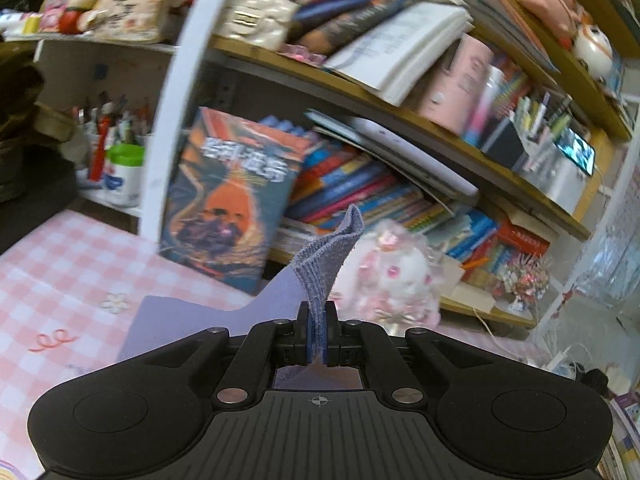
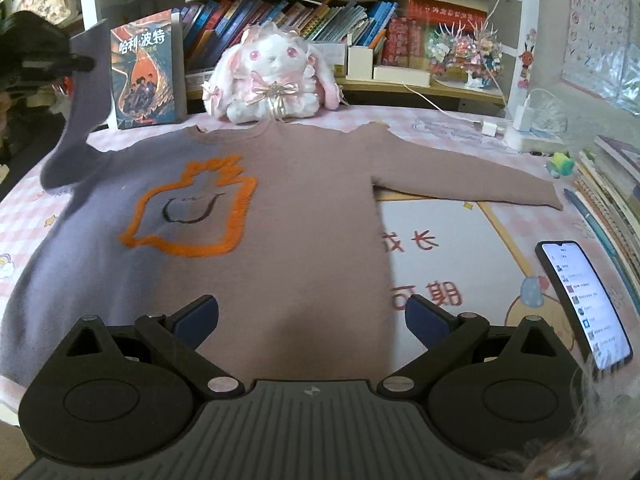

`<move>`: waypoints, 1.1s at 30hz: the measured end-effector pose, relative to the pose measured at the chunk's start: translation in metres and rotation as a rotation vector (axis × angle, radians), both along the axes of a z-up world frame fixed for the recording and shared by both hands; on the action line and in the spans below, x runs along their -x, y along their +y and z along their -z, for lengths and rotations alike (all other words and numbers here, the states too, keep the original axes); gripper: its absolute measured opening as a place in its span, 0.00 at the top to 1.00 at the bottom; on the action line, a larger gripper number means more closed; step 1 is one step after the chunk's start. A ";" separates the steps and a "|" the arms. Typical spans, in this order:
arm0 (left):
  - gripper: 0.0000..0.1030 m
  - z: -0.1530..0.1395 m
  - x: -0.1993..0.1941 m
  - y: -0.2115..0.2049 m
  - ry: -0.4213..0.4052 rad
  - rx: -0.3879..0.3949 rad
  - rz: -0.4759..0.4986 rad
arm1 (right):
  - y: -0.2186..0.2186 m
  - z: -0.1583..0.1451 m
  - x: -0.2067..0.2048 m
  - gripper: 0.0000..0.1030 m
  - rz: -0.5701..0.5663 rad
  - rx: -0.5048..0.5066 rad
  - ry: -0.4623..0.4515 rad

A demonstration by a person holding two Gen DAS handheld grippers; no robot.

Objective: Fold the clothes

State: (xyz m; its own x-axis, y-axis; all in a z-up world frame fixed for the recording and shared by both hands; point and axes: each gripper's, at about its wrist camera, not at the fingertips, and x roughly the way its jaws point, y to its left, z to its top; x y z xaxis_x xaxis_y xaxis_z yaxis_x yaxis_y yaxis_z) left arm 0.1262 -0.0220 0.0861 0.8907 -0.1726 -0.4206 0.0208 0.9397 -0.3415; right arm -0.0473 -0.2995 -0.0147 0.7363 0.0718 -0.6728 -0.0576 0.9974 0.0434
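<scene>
One sweater (image 2: 280, 208) lies spread front-up on the pink checked tabletop (image 2: 460, 248), body flat, orange outline motif showing; no fold finished as far as visible. First fold looks just started: the left sleeve (image 2: 86, 92) is lifted off the surface, its cuff (image 1: 320, 280) clamped between the jaws of the left gripper (image 1: 318, 340), which sits high at the left edge of the right wrist view. The right sleeve (image 2: 472, 184) is stretched out flat toward the right edge, untouched. Left to do, as I judge: lay the left sleeve over the body, bring the right sleeve in, then fold the body up. The right gripper (image 2: 312, 316) hovers over the lower hem area, jaws wide apart, nothing between them. Behind: bookshelf (image 2: 400, 88) packed with books, a standing book (image 2: 146, 68) and a plush rabbit (image 2: 272, 76) touching or just behind the collar edge; may crowd the neckline. A phone (image 2: 584, 304) with lit screen lies right of the hem, near the right sleeve's path; a charger block (image 2: 520, 116) and cable sit beyond the sleeve. A small green-yellow item (image 2: 560, 164) lies near the cuff end; can't tell what it is.
</scene>
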 end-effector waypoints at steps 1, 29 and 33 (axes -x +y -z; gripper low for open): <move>0.97 0.002 -0.001 -0.009 0.001 -0.005 0.001 | -0.006 0.001 -0.002 0.02 -0.007 -0.006 0.004; 0.32 0.066 -0.028 -0.130 0.214 -0.106 0.140 | -0.076 0.017 -0.010 0.02 -0.063 -0.027 0.068; 0.24 0.042 0.009 -0.114 0.121 -0.120 0.203 | -0.071 0.017 -0.012 0.02 -0.085 -0.040 0.073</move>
